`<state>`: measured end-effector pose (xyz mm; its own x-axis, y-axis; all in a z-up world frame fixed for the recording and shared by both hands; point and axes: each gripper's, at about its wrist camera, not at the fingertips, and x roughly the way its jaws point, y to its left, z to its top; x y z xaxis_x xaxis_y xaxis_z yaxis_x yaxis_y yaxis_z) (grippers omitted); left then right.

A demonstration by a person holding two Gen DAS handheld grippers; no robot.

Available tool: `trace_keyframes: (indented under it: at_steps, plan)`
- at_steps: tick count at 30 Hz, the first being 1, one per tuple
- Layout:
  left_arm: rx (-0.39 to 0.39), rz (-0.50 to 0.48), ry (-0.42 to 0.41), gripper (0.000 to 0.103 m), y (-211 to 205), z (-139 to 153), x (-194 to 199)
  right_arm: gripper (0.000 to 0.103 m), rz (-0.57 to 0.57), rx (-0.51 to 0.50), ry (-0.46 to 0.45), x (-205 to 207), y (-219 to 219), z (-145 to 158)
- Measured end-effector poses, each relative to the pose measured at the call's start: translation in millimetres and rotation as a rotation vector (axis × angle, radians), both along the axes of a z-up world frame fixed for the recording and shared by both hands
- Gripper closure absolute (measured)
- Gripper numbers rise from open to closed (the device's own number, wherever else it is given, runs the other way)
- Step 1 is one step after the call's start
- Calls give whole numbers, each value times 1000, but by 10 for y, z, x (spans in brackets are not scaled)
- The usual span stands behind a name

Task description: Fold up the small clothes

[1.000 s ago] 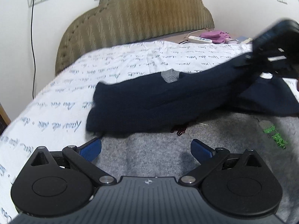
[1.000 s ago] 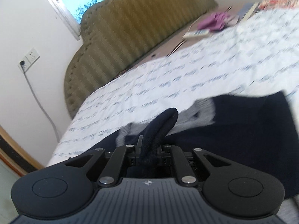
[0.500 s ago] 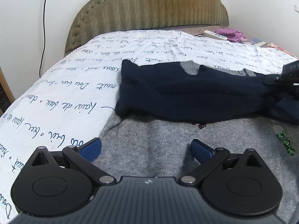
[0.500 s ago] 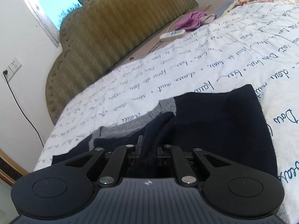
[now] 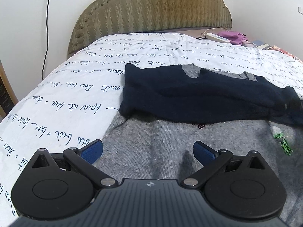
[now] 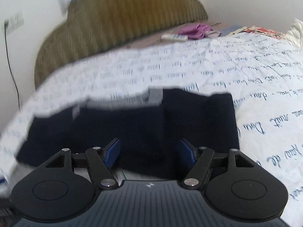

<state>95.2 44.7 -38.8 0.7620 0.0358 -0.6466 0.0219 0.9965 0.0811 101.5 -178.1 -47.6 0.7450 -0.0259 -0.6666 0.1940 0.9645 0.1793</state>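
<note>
A small sweater with a grey body [image 5: 170, 143] and navy sleeves lies on the bed. A navy sleeve [image 5: 198, 98] is folded across its upper part. My left gripper [image 5: 148, 150] stands open just above the grey knit, nothing between its blue pads. In the blurred right wrist view my right gripper [image 6: 149, 152] hovers over the navy cloth [image 6: 132, 123] with its jaws opening; the pads do not press on the fabric. A dark piece of the right gripper [image 5: 295, 105] shows at the right edge of the left wrist view.
The white bedspread [image 5: 75, 94] with blue script covers the bed. An olive padded headboard [image 5: 151, 9] stands behind. A white remote [image 5: 217, 36] and a purple cloth [image 5: 233, 36] lie near the head end. A cable [image 5: 46, 19] hangs on the left wall.
The right gripper, which was shut on a fold of navy sleeve, has opened and let it go; the sleeve now lies flat across the sweater. The left gripper stayed open over the grey knit.
</note>
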Motion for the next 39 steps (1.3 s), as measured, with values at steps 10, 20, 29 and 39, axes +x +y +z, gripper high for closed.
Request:
trace_keyframes:
  at_steps: [10,20,29,39]
  plan:
    - [7,-21,-2,1,28,42,-285,34,17,98,-11,-653,10,-32]
    - [25,-51,5,1,17,30,-677,29,63,18,-3,-1258,169,-38]
    - [154,-69,-54,1,86,-5,-1227,29,77,-155,-24,-1640,314,-55]
    - [288,-59,-127,0,149,-2,-1424,29,109,31,-57,-1934,277,-90]
